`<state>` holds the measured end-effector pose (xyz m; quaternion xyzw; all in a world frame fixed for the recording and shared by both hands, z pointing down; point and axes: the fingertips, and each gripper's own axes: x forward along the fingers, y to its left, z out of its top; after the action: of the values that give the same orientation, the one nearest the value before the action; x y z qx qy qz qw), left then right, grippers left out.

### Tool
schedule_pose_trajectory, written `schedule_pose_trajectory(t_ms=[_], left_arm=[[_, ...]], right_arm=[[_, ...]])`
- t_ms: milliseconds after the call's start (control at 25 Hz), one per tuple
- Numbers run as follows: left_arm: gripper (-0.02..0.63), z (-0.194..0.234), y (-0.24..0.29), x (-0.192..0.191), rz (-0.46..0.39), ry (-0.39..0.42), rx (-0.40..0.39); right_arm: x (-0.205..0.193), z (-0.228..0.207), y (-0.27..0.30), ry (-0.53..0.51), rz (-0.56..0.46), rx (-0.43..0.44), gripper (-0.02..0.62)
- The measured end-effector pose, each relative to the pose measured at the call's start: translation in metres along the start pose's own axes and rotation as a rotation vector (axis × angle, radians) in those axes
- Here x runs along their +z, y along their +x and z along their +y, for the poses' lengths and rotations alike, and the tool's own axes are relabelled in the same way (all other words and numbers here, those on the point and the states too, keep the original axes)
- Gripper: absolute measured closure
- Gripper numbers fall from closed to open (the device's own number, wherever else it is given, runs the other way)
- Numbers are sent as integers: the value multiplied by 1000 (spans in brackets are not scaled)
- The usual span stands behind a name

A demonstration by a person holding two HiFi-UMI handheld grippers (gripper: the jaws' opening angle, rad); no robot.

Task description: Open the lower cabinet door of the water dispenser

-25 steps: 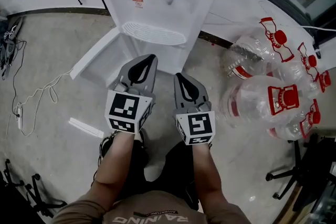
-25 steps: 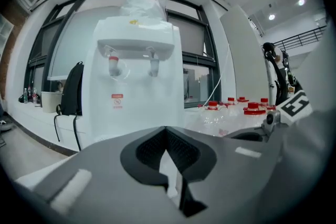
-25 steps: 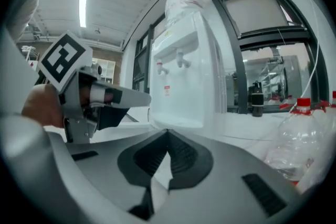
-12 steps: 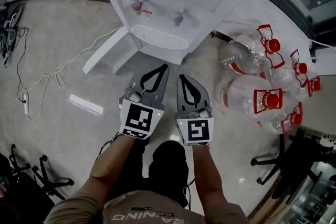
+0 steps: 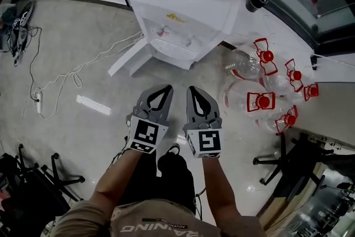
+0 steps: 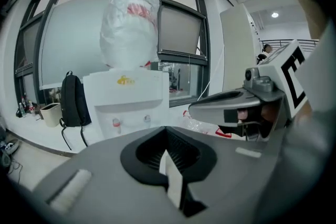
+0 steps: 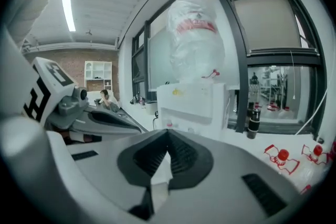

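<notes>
The white plastic lower cabinet door (image 5: pixel 130 60) hangs open ahead and leftward, well apart from the closed, empty left hand-held gripper (image 5: pixel 166 89), which is nearer, and right hand-held gripper (image 5: pixel 191 90).

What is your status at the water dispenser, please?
Left gripper, right gripper: jaws shut, empty. Lower cabinet door open. Water jugs lie right of dispenser.

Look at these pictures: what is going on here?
A person holds a gripper in each hand: the left gripper and the right gripper, both shut and empty, side by side in front of a water dispenser. Its lower door already stands open, swung out to the left. Clear bottles with red caps lie on the floor to its right.
</notes>
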<state>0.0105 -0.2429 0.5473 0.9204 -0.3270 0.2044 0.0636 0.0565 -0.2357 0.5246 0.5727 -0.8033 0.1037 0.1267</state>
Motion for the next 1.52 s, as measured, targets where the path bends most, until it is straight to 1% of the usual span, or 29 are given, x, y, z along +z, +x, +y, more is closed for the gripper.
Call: schedule_pose_trajectory(t_ms=[120, 360, 440, 560, 720, 800, 880, 1000, 1080, 1200, 1320, 1520], left_arm=[[604, 0, -27, 37, -22, 16, 7], [604, -8, -91, 121, -65, -31, 20], [604, -12, -110, 144, -78, -14, 37], [604, -20, -135, 172, -91, 3, 48], [604, -37, -160, 198, -98, -13, 49], [604, -49, -170, 211, -118, -26, 41], [604, -63, -179, 225, -159, -39, 12], [604, -77, -189, 242, -183, 1, -21], [604, -76, -191, 253, -199, 7, -33], [604, -70, -191, 269, -227, 15, -61], [604, -59, -193, 274, -232, 8, -114], [604, -18, -192, 265, -208, 11, -113]], right_arm=[[37, 4, -24, -14, -4, -10, 586], [101, 15, -87, 24, 12, -15, 586], [123, 17, -110, 34, 3, -29, 586], [155, 17, -146, 53, -18, -67, 586], [187, 18, -191, 58, -35, -84, 586], [196, 17, -209, 52, -42, -84, 586], [200, 17, -224, 44, -48, -96, 586], [205, 15, -239, 31, -45, -120, 586], [209, 12, -239, 31, -43, -126, 586], [217, 13, -231, 22, -45, -131, 586], [222, 21, -222, 1, -45, -127, 586], [227, 27, -196, 38, -40, -129, 586]])
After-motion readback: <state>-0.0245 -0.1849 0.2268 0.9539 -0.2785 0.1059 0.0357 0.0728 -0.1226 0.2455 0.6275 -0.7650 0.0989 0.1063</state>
